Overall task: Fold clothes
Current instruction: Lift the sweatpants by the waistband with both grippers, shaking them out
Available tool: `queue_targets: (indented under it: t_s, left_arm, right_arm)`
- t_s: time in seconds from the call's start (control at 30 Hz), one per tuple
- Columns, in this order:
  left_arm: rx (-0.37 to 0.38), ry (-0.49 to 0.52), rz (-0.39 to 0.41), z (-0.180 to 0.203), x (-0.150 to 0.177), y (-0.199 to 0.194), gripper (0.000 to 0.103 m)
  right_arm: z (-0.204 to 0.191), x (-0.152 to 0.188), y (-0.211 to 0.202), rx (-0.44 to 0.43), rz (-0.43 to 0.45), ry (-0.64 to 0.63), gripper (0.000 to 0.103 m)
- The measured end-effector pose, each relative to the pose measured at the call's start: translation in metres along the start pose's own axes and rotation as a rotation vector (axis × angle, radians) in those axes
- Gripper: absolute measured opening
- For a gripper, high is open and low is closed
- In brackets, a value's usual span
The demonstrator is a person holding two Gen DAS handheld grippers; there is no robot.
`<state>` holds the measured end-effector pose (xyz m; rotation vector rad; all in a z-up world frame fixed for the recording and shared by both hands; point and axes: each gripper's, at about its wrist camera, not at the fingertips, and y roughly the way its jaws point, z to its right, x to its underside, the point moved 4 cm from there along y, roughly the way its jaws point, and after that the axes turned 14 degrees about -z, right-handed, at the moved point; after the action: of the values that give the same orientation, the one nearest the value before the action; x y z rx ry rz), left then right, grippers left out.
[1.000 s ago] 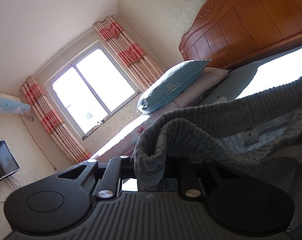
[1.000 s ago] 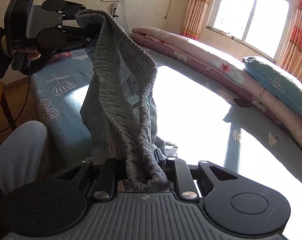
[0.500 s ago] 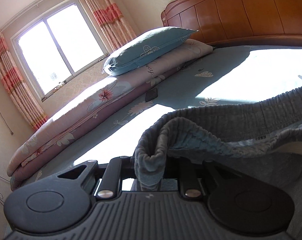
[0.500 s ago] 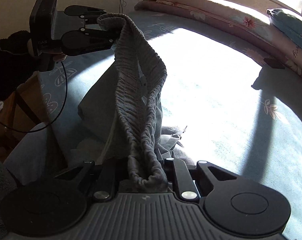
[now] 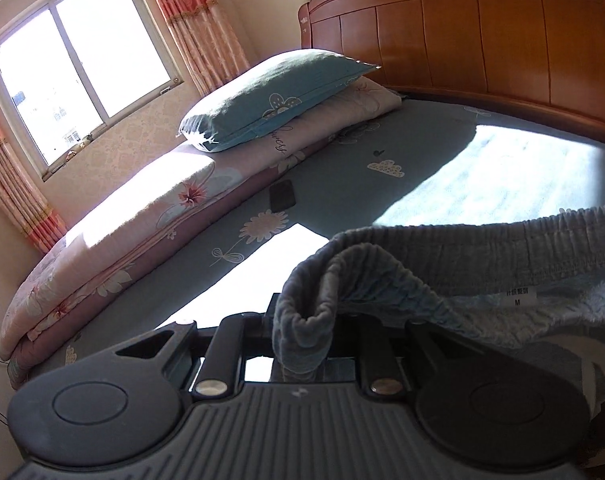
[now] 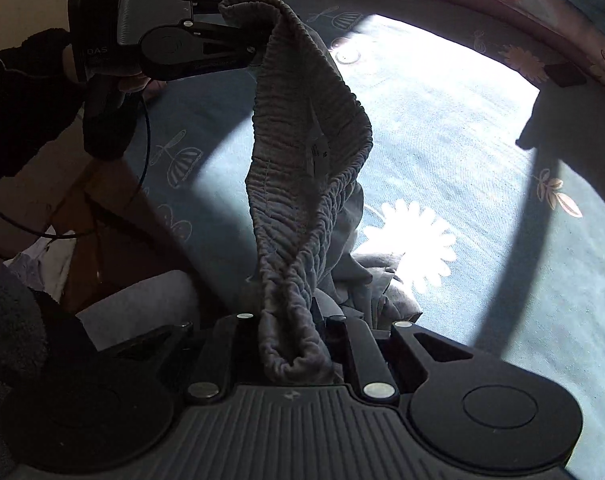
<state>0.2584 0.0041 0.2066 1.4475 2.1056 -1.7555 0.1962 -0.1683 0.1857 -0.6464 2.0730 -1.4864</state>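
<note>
The right tool (image 6: 296,344) is clamped on one end of the grey pants' (image 6: 302,152) elastic waistband; the left tool (image 5: 302,336) pinches the other end, so the band hangs stretched between them above the bed (image 5: 342,200), legs bunched on the sheet below (an "M" tag (image 5: 518,298) shows inside). Past the cloth, a dark phone (image 5: 282,195) lies by a folded floral quilt (image 5: 142,216) with a blue pillow (image 5: 270,100) on top. Behind stand the wooden headboard (image 5: 482,36) and a curtained window (image 5: 74,60).
</note>
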Motion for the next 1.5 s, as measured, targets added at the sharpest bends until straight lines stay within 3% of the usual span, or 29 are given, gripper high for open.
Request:
queue_targets:
  t_s: [0.13, 0.43, 0.73, 0.83, 1.1, 1.33, 1.5]
  left_arm:
    - [0.018, 0.005, 0.026, -0.034, -0.028, -0.039, 0.017]
    - [0.064, 0.146, 0.13, -0.072, -0.07, -0.098, 0.018]
    - [0.016, 0.185, 0.263, -0.101, -0.125, -0.156, 0.018]
    - [0.027, 0.248, 0.258, -0.104, -0.141, -0.171, 0.018]
    - [0.105, 0.409, 0.204, -0.103, -0.161, -0.191, 0.018]
    - [0.069, 0.345, 0.255, -0.135, -0.193, -0.218, 0.018]
    - [0.094, 0.365, 0.261, -0.126, -0.201, -0.209, 0.018]
  right_arm:
    - [-0.034, -0.013, -0.047, 0.004, 0.022, 0.044, 0.015]
    - [-0.102, -0.042, -0.14, 0.056, 0.069, 0.159, 0.015]
    - [-0.135, -0.078, -0.223, 0.117, 0.123, 0.135, 0.015]
    - [-0.146, -0.084, -0.243, 0.151, 0.112, 0.112, 0.014]
    - [-0.157, -0.081, -0.277, 0.211, -0.024, 0.129, 0.014]
    - [-0.172, -0.093, -0.32, 0.229, 0.081, 0.105, 0.014]
    - [-0.174, -0.096, -0.324, 0.186, 0.125, 0.088, 0.014]
